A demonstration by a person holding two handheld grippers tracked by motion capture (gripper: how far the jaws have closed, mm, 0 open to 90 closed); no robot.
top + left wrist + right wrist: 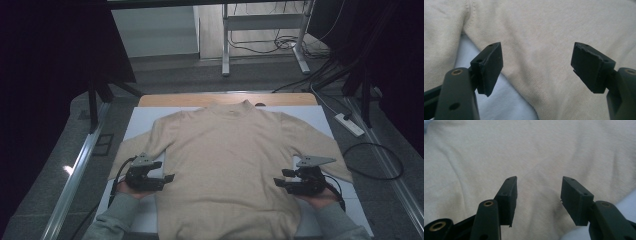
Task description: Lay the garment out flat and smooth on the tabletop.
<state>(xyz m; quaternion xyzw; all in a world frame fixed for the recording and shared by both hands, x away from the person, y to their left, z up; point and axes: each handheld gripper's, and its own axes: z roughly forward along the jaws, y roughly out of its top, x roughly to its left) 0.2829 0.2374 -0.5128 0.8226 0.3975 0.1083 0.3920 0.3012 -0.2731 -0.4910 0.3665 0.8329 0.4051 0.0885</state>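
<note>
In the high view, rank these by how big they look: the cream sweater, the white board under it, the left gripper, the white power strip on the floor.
1. White board, though the sweater hides most of it.
2. Cream sweater.
3. Left gripper.
4. White power strip, but it lies farther from the camera, so its place against the gripper is unsure.

A lab-like recording room: dark curtains (45, 75), floor cables (280, 45), a metal-framed stand (265, 22).
</note>
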